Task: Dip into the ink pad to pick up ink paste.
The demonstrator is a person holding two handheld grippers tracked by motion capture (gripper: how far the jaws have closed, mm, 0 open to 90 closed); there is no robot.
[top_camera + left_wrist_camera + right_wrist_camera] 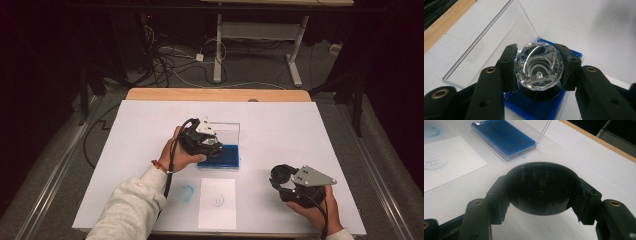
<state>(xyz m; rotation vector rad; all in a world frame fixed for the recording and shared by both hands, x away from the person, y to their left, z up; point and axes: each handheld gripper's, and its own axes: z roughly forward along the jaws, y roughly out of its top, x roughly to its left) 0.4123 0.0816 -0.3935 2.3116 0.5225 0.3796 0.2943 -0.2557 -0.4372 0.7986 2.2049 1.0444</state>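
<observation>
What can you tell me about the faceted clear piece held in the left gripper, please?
The faceted clear piece looks like glass or crystal: round, with a cut, many-sided rim and concentric rings inside. It sits on a black round base. The left gripper is shut on it, one black pad at each side, holding it over the blue ink pad in its open clear case.

Paper sheet (217, 202) before ink pad (223, 156) (table (280, 135))

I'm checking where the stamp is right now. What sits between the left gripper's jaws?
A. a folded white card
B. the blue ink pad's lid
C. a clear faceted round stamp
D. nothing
C: in the left gripper view the jaws of the left gripper press on both sides of the clear faceted round stamp, above the blue ink pad.
</observation>
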